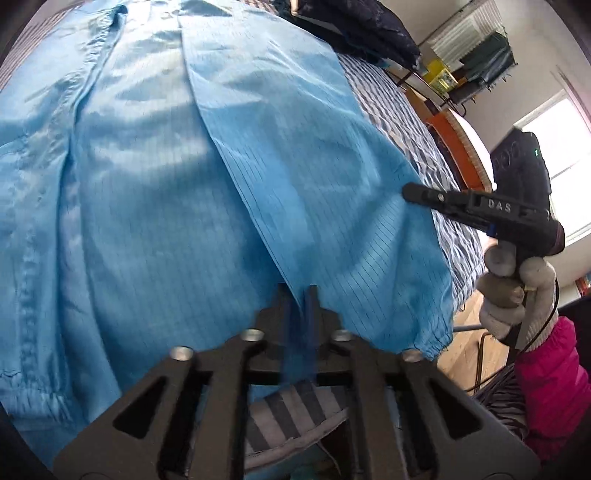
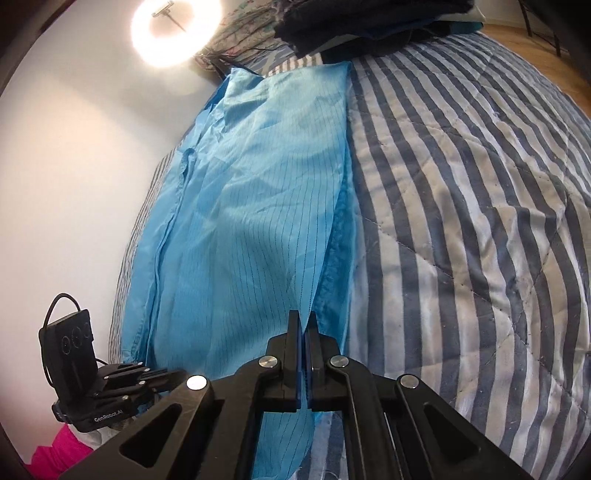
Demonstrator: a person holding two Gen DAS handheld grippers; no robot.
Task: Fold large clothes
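A large light-blue pinstriped garment (image 1: 155, 192) lies spread on a striped quilt (image 2: 461, 221), one side folded over along a long crease. My left gripper (image 1: 297, 290) sits at the near end of that crease, its jaws a little apart with the fold's edge between the blue pads. My right gripper (image 2: 303, 317) is shut on the garment's (image 2: 251, 206) right edge, and cloth hangs below its pads. In the left wrist view the right gripper (image 1: 408, 192) reaches the cloth's right side, held by a gloved hand (image 1: 509, 288). The left gripper (image 2: 173, 374) shows at lower left in the right wrist view.
A pile of dark clothes (image 2: 369, 26) sits at the far end of the bed. A white wall (image 2: 74, 166) and a ring light (image 2: 175, 29) stand on the left. Wooden floor (image 1: 461, 332) lies past the bed's near corner. A pink sleeve (image 1: 554, 376) is close by.
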